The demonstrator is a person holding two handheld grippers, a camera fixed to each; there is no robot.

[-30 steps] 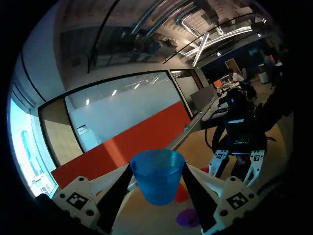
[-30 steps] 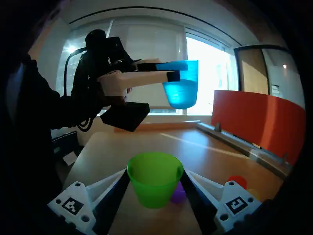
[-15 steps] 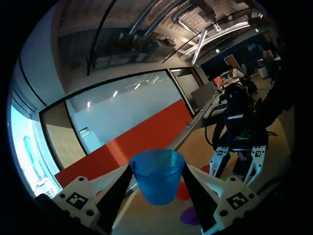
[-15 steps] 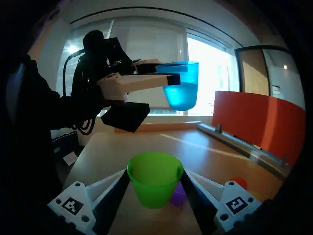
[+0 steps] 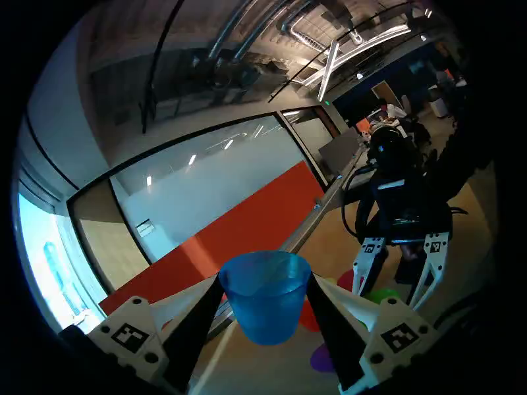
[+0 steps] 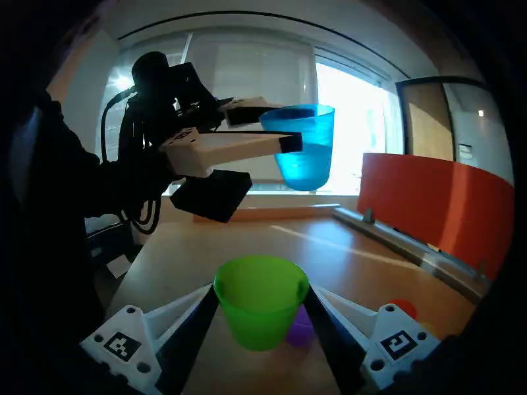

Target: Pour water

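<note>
in the left gripper view the left gripper (image 5: 265,282) sits at 6 o'clock. its two black-faced fingers press on opposite sides of a translucent blue plastic cup (image 5: 265,303), so it is clamped on that cup. the cup's open mouth faces up and its rim is level between the fingers. at about 4 o'clock, farther off, hangs the right gripper (image 5: 400,263), white fingers pointing down. a patch of green shows between them, probably the cup it carries, though it is too small to be sure. below the blue cup, at 5 o'clock, a flat purple round piece (image 5: 323,359) and a red round piece (image 5: 306,316) lie on the light wooden tabletop (image 5: 329,247).

in the right gripper view the right gripper is at 6 o'clock. both its fingers are tight against a bright green plastic cup (image 6: 261,303), which stands upright with its mouth open. the blue cup hangs at about 12 o'clock, well above the green cup and apart from it. it is tilted so that part of its opening shows, and its lower half looks darker blue than its rim. the left gripper reaches in from 10 o'clock, held by a person's arm in a dark sleeve (image 6: 59,178) (cables trail beside it). a small purple cup (image 6: 302,327) stands on the tabletop just behind the green cup. an orange partition panel (image 6: 435,197) stands at 3 o'clock.
</note>
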